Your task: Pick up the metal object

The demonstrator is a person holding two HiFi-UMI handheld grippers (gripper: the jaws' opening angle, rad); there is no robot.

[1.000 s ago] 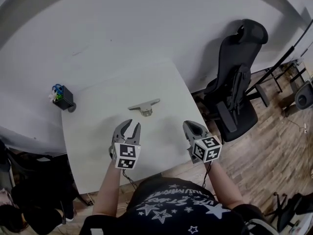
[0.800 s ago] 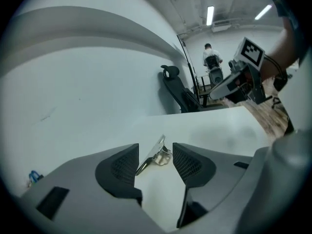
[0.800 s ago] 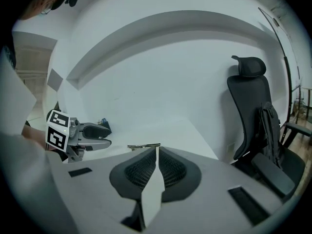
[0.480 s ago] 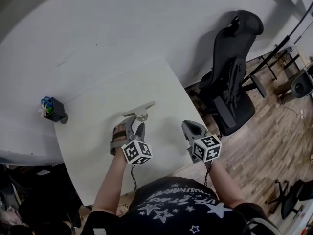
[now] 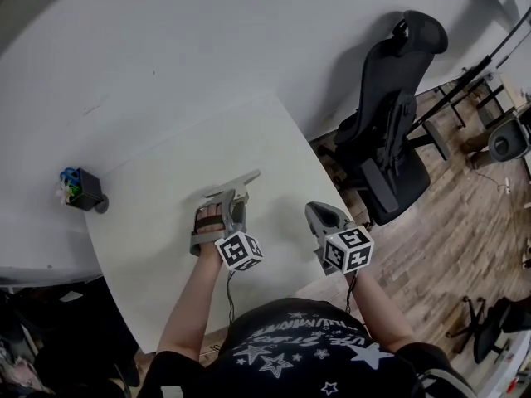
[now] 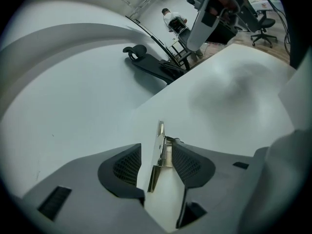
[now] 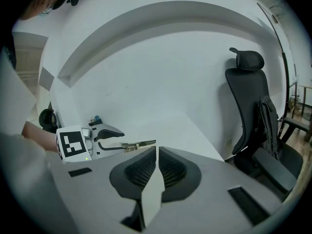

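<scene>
Metal object: a silvery flat strip with a sprung clip part. It rests about the middle of the white tabletop, a little nearer the far edge, and we judge it not yet lifted.
Left claw: wide, with the strip running between its ribbed pads. One pad sits just beside the clip part and the other is apart from it, so we log nothing as pressed or held.
Why so placed: we judge the claw is pushed over the strip with pads on both flat faces. Closing should then pinch the thin metal across its thickness, not its length.
Right claw: pads together with nothing between them. It hangs over the near right edge of the tabletop, clear of the work and, in our reading, idle.
Left gripper view alone: shows the spring coils, the gap at one pad, and how far the strip reaches past the pad tips.
Right gripper view alone: shows the left claw from the side, one jaw above the other and the strip jutting out level between them. It also shows the right pads meeting.
Head view alone: shows the whole layout. It takes in both arms, a small black holder by the far left corner, and a black chair beyond the right edge.
</scene>
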